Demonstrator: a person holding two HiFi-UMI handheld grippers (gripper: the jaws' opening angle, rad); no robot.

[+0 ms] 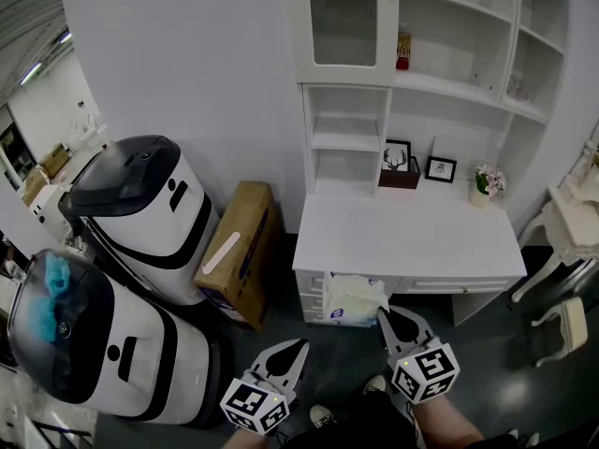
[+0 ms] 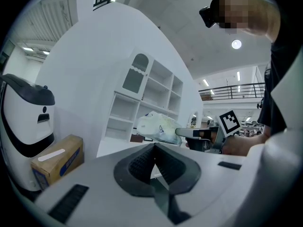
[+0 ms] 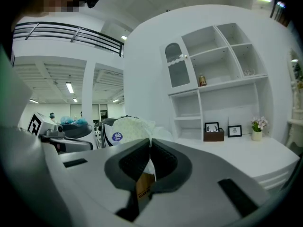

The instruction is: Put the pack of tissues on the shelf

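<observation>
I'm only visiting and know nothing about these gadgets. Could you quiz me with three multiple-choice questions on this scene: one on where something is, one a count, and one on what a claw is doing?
1. Where is the cardboard box relative to the white desk?
A. On top of it
B. Beside it, on the floor
C. Under it

2. How many framed pictures stand on the desk?
A. Two
B. One
C. Four

3. What is the right claw doing?
A. Open and empty
B. Shut on a picture frame
C. Shut on the pack of tissues

Answers:
1 B, since the head view shows the box on the floor at the desk's side.
2 A, since a second frame stands next to the first.
3 C, since the pack sits pinched between its jaws in front of the desk.
</observation>
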